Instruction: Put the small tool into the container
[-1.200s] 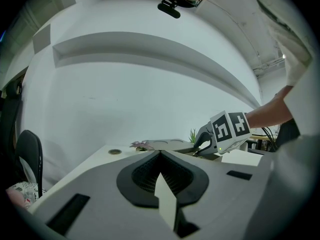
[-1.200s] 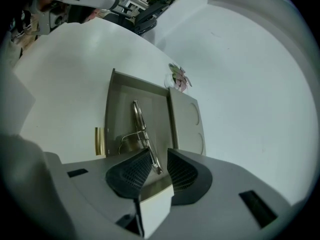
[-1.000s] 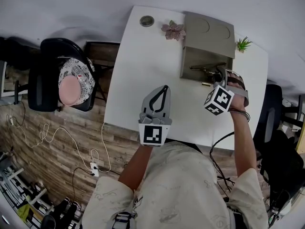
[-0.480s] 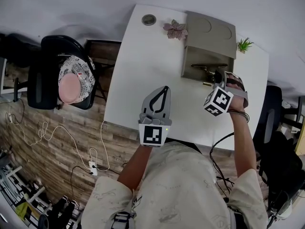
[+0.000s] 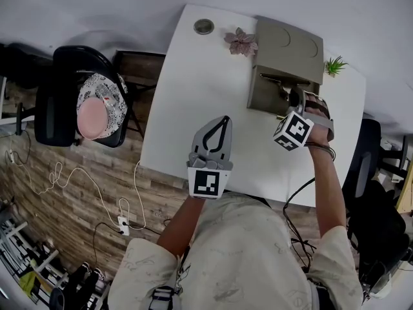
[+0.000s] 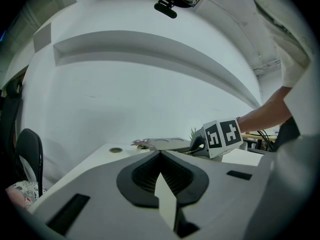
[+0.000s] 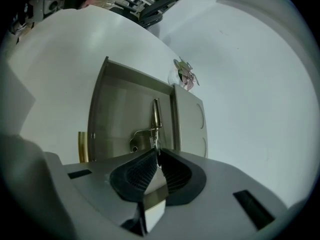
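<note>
Only the right gripper view shows the right tongs, which have just been closing, pinching the small tool over the container, while the left tongs sit together, empty.

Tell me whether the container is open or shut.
Open: the container has its lid folded back flat, exposing the interior in head and right gripper views.

The counter is wide open left of the container; a flower and a plant flank its far end.
</note>
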{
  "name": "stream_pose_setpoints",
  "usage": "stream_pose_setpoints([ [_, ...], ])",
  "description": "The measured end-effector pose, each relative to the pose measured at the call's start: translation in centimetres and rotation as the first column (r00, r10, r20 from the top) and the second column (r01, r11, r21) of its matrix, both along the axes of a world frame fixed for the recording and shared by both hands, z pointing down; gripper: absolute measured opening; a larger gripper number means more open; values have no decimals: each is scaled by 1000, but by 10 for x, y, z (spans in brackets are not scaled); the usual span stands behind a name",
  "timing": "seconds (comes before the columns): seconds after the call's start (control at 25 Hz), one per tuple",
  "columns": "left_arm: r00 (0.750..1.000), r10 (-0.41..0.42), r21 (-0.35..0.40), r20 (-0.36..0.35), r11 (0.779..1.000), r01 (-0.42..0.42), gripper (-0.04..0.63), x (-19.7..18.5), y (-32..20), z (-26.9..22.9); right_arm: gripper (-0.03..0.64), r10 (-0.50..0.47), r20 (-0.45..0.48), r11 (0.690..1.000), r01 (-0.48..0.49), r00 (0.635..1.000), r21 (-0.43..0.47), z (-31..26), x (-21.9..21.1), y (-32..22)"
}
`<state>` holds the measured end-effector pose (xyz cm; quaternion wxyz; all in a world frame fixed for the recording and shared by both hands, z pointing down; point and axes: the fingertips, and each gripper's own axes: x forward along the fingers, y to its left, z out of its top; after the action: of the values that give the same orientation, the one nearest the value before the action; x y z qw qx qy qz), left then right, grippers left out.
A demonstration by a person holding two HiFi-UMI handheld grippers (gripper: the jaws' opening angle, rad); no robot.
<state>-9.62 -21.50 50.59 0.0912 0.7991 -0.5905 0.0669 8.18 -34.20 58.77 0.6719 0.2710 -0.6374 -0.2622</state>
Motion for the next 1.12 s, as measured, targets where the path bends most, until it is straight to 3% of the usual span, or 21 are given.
stream_pose_setpoints([
  [0.48, 1000, 11, -12, -7, 1000, -11, 5, 5, -15, 5, 58, 1, 32, 1000, -1, 999, 6, 3, -2, -12],
  [0.68, 1000, 14, -13, -4, 1000, -14, 6, 9, -15, 5, 127, -4, 27, 999, 5, 1000, -33, 8, 1, -9],
  [1.12, 1000, 5, 1, 10, 1000, -5, 6, 7, -5, -2, 149, 12, 42, 1000, -11, 999, -19, 2, 6, 1],
])
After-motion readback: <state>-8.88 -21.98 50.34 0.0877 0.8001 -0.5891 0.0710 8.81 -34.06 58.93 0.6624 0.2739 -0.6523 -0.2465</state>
